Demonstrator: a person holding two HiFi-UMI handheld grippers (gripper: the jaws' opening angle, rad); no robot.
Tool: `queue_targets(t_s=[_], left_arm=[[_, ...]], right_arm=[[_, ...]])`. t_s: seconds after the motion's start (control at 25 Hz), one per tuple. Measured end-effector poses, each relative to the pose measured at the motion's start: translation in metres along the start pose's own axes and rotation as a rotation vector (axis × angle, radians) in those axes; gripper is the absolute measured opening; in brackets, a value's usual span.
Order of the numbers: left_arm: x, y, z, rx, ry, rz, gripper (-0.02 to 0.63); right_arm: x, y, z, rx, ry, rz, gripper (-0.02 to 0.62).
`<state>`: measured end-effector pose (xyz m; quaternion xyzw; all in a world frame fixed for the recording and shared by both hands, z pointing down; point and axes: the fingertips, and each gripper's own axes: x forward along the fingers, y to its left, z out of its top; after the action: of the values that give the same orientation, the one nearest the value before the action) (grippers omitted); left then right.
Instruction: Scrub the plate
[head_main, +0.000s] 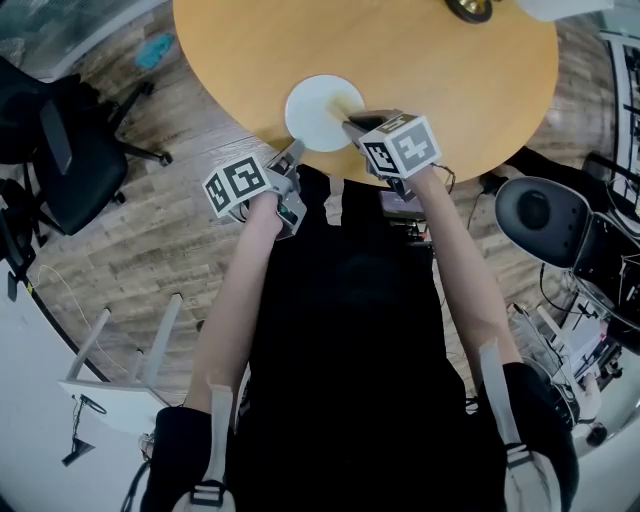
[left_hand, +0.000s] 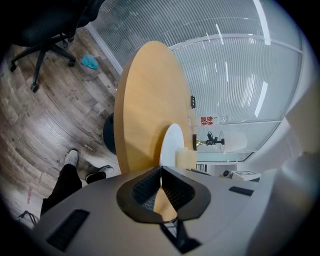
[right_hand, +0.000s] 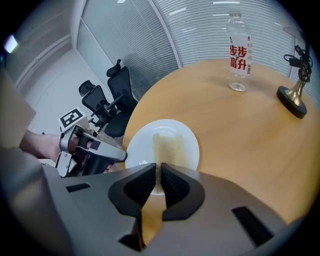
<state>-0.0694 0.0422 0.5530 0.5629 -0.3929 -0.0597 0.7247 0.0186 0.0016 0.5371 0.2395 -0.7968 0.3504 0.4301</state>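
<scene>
Left gripper (head_main: 293, 152), centre frame, jaws clamped on plate (head_main: 310, 115) rim; right gripper (head_main: 352, 124) beside it, jaws closed on sponge (right_hand: 167, 147) (both forearms extended, bare).

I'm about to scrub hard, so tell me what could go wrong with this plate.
1. The plate sits close to the near edge of the table, held only at its rim by the left hand-held gripper. A hard push might slide it off.
2. The right hand-held gripper squeezes the sponge thin between its jaws, so it may pull free.
</scene>
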Motion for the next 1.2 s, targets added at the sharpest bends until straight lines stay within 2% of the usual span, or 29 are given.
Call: queue_targets(t_s=[0.36,0.52,0.68,1.0,1.2], left_arm=[[0.002,-0.001,0.000,-0.008,0.012,-0.003,0.021],[0.006,-0.001,0.001,-0.013,0.007,-0.004,0.021],[0.004,0.002,0.005,-0.018,-0.002,-0.006,0.021],[0.002,0.005,0.007,-0.007,-0.001,-0.010,0.021],[0.004,0.006,0.008,-0.011,-0.005,-0.005,0.021]], right_arm=[[0.040,0.065,0.023,-0.095,-0.004,0.100,0.034],[0.046,0.072,0.041,-0.114,-0.030,0.119,0.034],[0.043,0.060,0.037,-0.095,-0.014,0.089,0.034],[0.017,0.023,0.000,-0.033,0.010,0.039,0.034],[-0.009,-0.003,-0.008,0.022,-0.023,-0.007,0.034]])
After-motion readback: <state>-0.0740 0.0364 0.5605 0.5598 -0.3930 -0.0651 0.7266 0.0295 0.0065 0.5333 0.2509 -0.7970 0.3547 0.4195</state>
